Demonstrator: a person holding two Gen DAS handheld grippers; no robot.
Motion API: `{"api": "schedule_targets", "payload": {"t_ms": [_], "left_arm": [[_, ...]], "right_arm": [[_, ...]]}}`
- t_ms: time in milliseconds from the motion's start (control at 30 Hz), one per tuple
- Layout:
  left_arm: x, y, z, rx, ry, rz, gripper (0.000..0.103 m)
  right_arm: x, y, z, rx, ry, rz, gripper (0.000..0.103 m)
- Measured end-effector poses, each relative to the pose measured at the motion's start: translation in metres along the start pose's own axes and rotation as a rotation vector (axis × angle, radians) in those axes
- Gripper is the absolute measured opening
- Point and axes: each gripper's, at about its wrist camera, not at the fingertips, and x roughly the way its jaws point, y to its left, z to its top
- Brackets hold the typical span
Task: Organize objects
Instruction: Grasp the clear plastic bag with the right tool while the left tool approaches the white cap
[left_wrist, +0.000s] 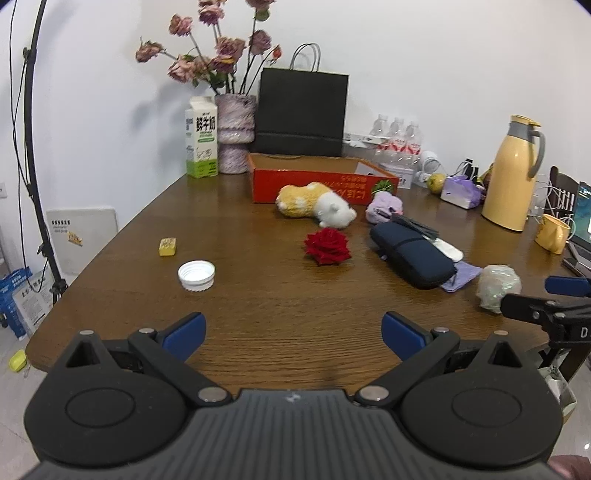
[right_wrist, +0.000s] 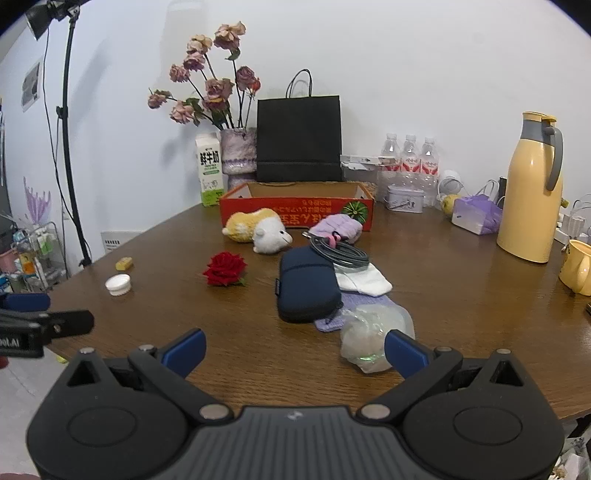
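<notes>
The red box (right_wrist: 295, 212) sits open at the back edge of the table (left_wrist: 258, 314), and its long side runs along that edge, with the open top facing up. I think the loose things are meant to go into it, though nothing is held yet, so this looks like the very start of the job. Right in front of the box lies a toy hamster (right_wrist: 258, 230) on its side, with its white head pointing toward the right edge. Next to it is a purple pouch (right_wrist: 338, 227), and a little nearer is a red rose (right_wrist: 225, 268). A dark blue case (right_wrist: 306, 284) lies in the middle with its long side running from the near edge toward the box, and a grey cable (right_wrist: 340, 253) rests on its far end. Something wrapped in clear plastic (right_wrist: 369, 332) sits close to the near edge; it is too blurry to name. The right gripper (right_wrist: 295, 349) has its fingers wide apart, just beside that wrapped thing. The left gripper (left_wrist: 293, 332) is wide apart too, over bare wood. A white cap (left_wrist: 196, 275) and a small yellow block (left_wrist: 168, 246) lie toward the left edge. Next, one gripper should probably reach down, close on a near thing, and carry it to the box.
</notes>
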Motion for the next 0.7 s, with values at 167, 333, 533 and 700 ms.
{"api": "schedule_targets", "payload": {"t_ms": [167, 333, 533, 700], "left_arm": [[0.011, 0.009, -0.001, -0.013, 0.018, 0.004, 0.103], [0.025, 0.017, -0.002, -0.03, 0.032, 0.035, 0.103], [0.039, 0.025, 0.0, -0.038, 0.021, 0.092, 0.103], [0.053, 0.027, 0.003, -0.033, 0.012, 0.125, 0.103]], "right_arm": [[0.01, -0.006, -0.006, -0.013, 0.008, -0.013, 0.103], [0.021, -0.015, -0.009, -0.03, 0.005, -0.026, 0.103], [0.035, -0.032, -0.01, -0.04, -0.013, -0.037, 0.103], [0.052, -0.048, -0.009, -0.052, -0.014, -0.043, 0.103]]}}
